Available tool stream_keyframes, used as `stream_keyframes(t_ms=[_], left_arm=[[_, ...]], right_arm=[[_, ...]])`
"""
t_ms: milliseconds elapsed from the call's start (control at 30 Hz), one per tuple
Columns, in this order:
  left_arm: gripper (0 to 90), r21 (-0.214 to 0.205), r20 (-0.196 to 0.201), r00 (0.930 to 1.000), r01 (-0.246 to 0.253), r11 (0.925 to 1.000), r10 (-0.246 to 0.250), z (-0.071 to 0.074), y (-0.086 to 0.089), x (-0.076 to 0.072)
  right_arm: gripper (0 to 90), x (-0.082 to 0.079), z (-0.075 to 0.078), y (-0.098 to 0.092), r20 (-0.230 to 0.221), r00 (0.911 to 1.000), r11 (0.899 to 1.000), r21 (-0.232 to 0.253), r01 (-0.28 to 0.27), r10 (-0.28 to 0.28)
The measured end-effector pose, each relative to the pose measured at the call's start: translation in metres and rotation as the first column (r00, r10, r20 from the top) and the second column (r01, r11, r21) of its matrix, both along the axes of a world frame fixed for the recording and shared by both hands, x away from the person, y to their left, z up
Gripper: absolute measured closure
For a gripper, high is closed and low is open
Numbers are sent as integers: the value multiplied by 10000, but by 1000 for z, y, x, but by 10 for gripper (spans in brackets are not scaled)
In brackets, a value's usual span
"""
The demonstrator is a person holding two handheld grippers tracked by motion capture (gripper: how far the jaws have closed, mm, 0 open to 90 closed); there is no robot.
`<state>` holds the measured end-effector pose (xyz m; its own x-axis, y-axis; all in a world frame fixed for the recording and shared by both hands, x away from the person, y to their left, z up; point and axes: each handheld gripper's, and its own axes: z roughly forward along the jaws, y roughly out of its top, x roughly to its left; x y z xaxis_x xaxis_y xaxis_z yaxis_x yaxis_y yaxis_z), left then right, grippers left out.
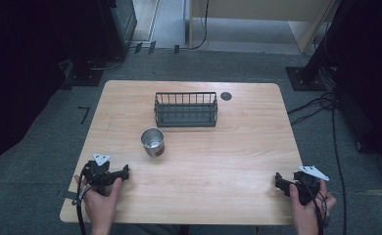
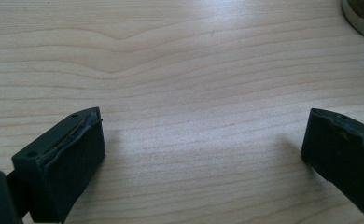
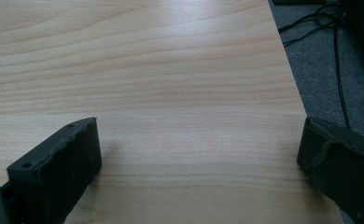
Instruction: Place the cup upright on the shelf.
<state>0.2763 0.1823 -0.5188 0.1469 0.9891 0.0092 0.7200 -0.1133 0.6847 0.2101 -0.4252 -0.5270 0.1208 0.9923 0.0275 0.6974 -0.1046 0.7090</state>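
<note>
Resting: both tools sit low at the near edge of the wooden table point(image 1: 228, 147), one at each corner, each in a hand.
Left tool point(image 1: 125, 172): jaws spread wide with only bare wood between them in the left gripper view point(image 2: 203, 140); nothing held.
Right tool point(image 1: 278, 179): jaws likewise wide apart over bare wood beside the table's edge in the right gripper view point(image 3: 199, 149); nothing held.
Metal cup point(image 1: 153, 141): upright on the table, open top up, nearest the left tool but apart from it; its rim shows at the top corner of the left gripper view point(image 2: 362, 21).
Wire basket point(image 1: 185, 109): dark, standing just beyond the cup toward the far edge, apart from it.
Grommet point(image 1: 226, 96): dark round hole beside the basket.
</note>
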Motion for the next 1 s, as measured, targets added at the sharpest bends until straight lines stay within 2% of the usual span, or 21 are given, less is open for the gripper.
stream_keyframes(t_ms=[200, 433, 567, 633, 767, 1000], left_arm=[[0, -1, 3, 10000, 3, 10000, -3, 0, 0, 0], [0, 40, -148, 9992, -359, 9993, 359, 1, 1, -2], [0, -165, -24, 9986, -525, 9985, 524, 4, 2, -3], [0, -344, -7, 9990, -441, 9984, 441, 5, 1, -2], [0, -282, -73, 9998, -198, 9994, 196, 6, -4, -1], [0, -395, 224, 9996, 197, 9990, -189, 18, -18, 4]], right_arm=[[0, 0, 0, 0, -1, 9999, 9999, -6, -117, 117], [0, 0, 0, 2, -12, 9987, 9987, -7, -513, 513], [0, 1, 0, 2, -10, 9986, 9986, -8, -531, 531], [0, 1, 0, 2, -10, 9986, 9986, -11, -536, 536], [0, 1, 0, 2, -10, 9986, 9986, -8, -535, 535], [0, 1, 0, 2, -9, 9986, 9986, -10, -537, 537]])
